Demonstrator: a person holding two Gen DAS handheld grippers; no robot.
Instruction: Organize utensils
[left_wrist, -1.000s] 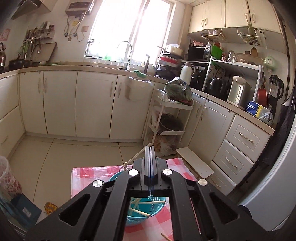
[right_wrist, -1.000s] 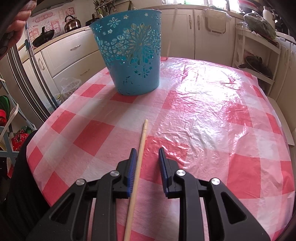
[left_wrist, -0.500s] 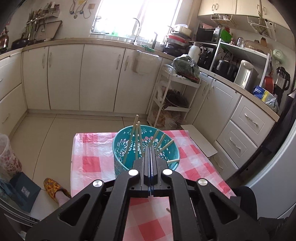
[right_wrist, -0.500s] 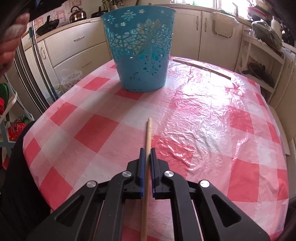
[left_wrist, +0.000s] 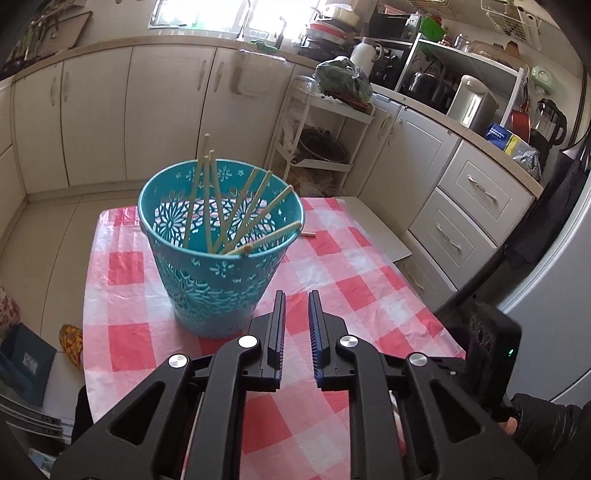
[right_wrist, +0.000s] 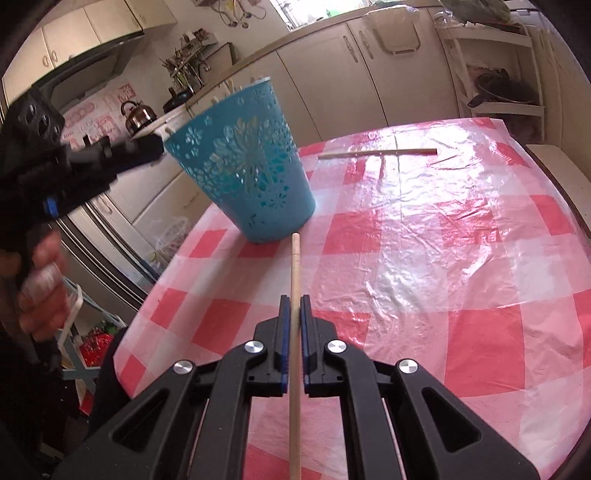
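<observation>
Right claw gripping a chopstick, left claw opening empty beside the bucket

The right claw (right_wrist: 294, 306) is pinching a wooden chopstick (right_wrist: 294, 266) tightly between its pads, the stick running forward along the fingers with its far tip pointing at the foot of the teal bucket (right_wrist: 243, 166), clear of the checked tabletop (right_wrist: 461, 258). The left claw (left_wrist: 296, 306) is sitting just short of the bucket (left_wrist: 218, 280) with its jaws having just been opening to a narrow gap, and nothing is lying between them. The bucket is standing toward the far left part of the tabletop, with several chopsticks (left_wrist: 236, 210) leaning inside it against the rim. One loose chopstick (right_wrist: 376, 153) is lying flat near the tabletop's far edge, apart from the bucket. A hand (right_wrist: 40, 280) is holding the left tool's handle.
</observation>
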